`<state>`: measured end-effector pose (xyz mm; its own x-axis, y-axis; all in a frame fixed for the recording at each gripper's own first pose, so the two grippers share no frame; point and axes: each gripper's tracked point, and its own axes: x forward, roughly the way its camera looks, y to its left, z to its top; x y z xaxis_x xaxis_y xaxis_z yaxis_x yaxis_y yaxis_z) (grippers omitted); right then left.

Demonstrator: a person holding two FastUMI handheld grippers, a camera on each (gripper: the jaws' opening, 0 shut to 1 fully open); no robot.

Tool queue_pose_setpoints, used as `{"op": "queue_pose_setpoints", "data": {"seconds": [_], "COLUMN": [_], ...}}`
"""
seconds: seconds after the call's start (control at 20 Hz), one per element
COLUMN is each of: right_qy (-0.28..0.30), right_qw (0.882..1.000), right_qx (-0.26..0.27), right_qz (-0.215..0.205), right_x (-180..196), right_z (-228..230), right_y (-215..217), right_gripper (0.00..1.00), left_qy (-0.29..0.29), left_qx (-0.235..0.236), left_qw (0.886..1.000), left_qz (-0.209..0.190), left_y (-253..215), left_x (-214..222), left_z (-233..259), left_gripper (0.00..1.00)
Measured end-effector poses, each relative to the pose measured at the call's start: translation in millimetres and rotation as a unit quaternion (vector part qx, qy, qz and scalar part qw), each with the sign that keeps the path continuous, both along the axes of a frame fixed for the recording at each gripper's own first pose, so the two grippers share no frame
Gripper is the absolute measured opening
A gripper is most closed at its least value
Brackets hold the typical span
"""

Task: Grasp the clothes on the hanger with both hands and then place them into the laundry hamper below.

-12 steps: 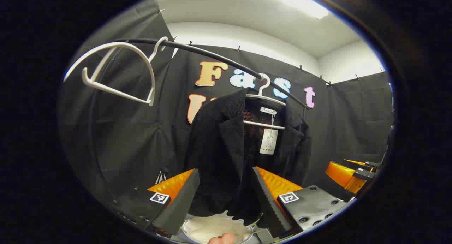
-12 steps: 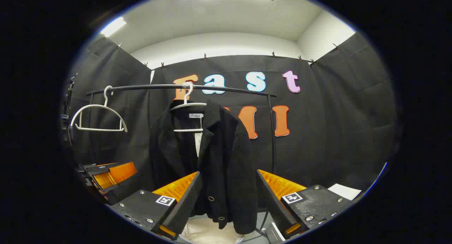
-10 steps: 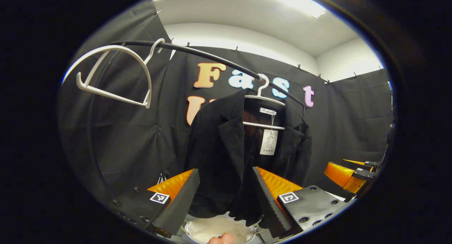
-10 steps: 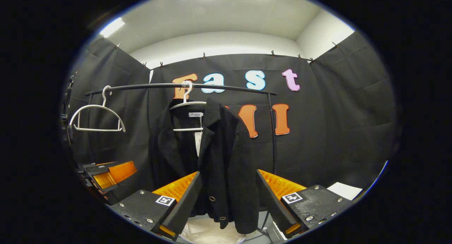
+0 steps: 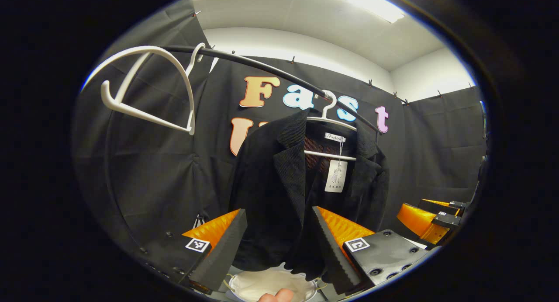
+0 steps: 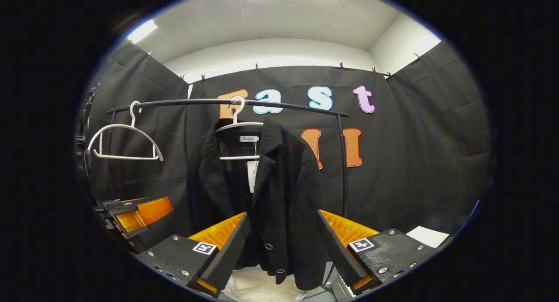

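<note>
Booth with a black rail (image 6: pixel 227 102) running across it, taken here as the landmark. Hung from the rail near its middle on a white hanger (image 6: pixel 238 125): a black jacket (image 6: pixel 279 197), open at the front, paper tag (image 5: pixel 336 176) dangling inside the collar. Farther along the rail, an empty hanger (image 5: pixel 148 90), nothing on it. Directly under the rail, below the jacket's hem: a hamper (image 5: pixel 270 284) with a pale lining, only its top edge visible.

Left gripper (image 5: pixel 279 245) raised below the rail, fingers spread wide, the jacket's front panel seen in the gap between them. No finger visibly pressing the cloth; hard to judge how near the fabric actually is. Right gripper (image 6: pixel 284 249) likewise below the rail, fingers wide apart, framing the buttoned edge of the jacket. Again no visible contact. In the left gripper view, the right gripper also seen off to the side, lower than the rail.

Task barely begun, judging by this. Jacket on its hanger, not grasped by either side. Left to do: closing both grippers on the cloth, pulling or lifting it free of the hanger, lowering it into the hamper beneath the rail.
</note>
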<state>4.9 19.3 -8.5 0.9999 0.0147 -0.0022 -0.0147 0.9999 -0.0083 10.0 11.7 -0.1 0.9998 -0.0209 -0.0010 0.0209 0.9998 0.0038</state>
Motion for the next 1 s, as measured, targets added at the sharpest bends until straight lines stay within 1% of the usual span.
{"op": "queue_pose_setpoints", "data": {"seconds": [0.2,0.6,0.65,0.7,0.8,0.85,0.9,0.95,1.0], "right_qy": [0.0,0.002,0.003,0.003,0.005,0.007,0.007,0.009,0.012], "right_qw": [1.0,1.0,1.0,1.0,1.0,1.0,1.0,1.0,1.0], "right_qx": [0.0,0.0,0.0,0.0,0.0,0.001,0.001,0.001,0.001], "right_qz": [0.0,-0.008,-0.008,-0.008,-0.006,-0.002,0.002,0.009,0.014], "right_x": [7,-1,-1,0,3,5,10,14,18], "right_z": [-2,-2,-3,-3,-4,-5,-6,-8,-10], "right_y": [4,0,0,0,3,5,9,13,17], "right_gripper": [0.94,0.94,0.99,0.99,0.99,0.99,0.99,0.99,0.99], "left_qy": [0.0,-0.002,-0.002,-0.001,-0.001,-0.001,-0.001,0.0,0.001], "left_qx": [0.004,0.006,0.006,0.007,0.007,0.006,0.002,-0.003,-0.006], "left_qw": [1.0,1.0,1.0,1.0,1.0,1.0,1.0,1.0,1.0], "left_qz": [-0.002,-0.005,-0.007,-0.007,-0.009,-0.01,-0.011,-0.013,-0.014], "left_y": [-1,-2,-3,-3,-4,-4,-5,-6,-7], "left_x": [1,0,1,2,-1,-1,-1,-2,-4], "left_z": [0,0,-1,-1,0,-1,0,-1,-2], "left_gripper": [1.0,1.0,1.0,1.0,1.0,0.96,1.0,1.0,0.96]}}
